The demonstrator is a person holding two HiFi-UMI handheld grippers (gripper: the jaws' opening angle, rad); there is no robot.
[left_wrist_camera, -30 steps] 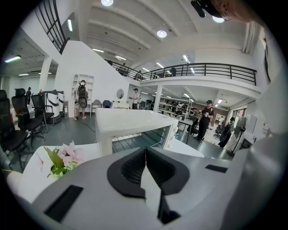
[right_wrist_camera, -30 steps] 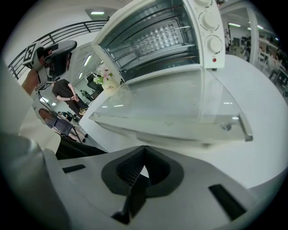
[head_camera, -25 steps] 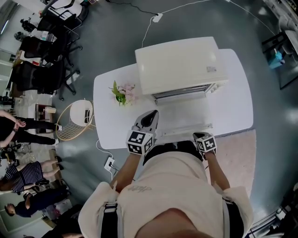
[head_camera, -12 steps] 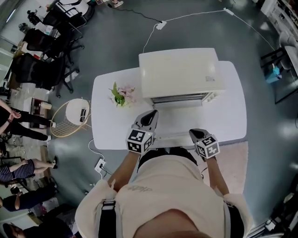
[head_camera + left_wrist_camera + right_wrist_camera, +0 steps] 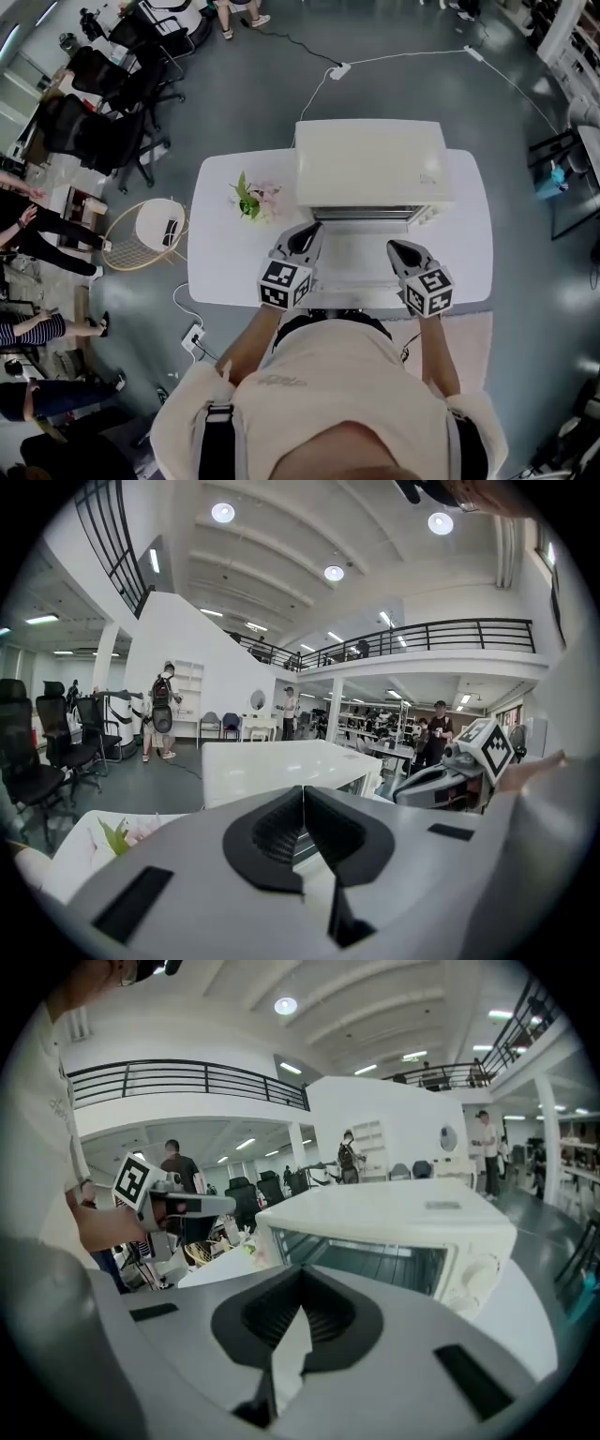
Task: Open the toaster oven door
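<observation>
The cream toaster oven (image 5: 370, 169) stands at the back of a white table (image 5: 220, 258). Its door (image 5: 356, 251) lies folded down flat in front of it, and the right gripper view looks into the open cavity with its racks (image 5: 375, 1262). My left gripper (image 5: 302, 239) is shut and empty at the door's left edge. My right gripper (image 5: 401, 249) is shut and empty at the door's right edge. In each gripper view the jaws meet with nothing between them, the left gripper (image 5: 302, 794) and the right gripper (image 5: 302, 1277) alike. The left gripper view also shows the oven (image 5: 291, 764).
A small pot of pink flowers (image 5: 251, 199) sits on the table left of the oven. A wire basket stool (image 5: 150, 236) stands on the floor to the left, office chairs (image 5: 94, 131) beyond it. People stand at the far left. A cable and power strip (image 5: 339, 69) lie behind the table.
My right gripper has moved from the table's front edge forward to the door's right side. The left gripper has hardly moved. The head view has shifted, so the table sits lower in the frame.
</observation>
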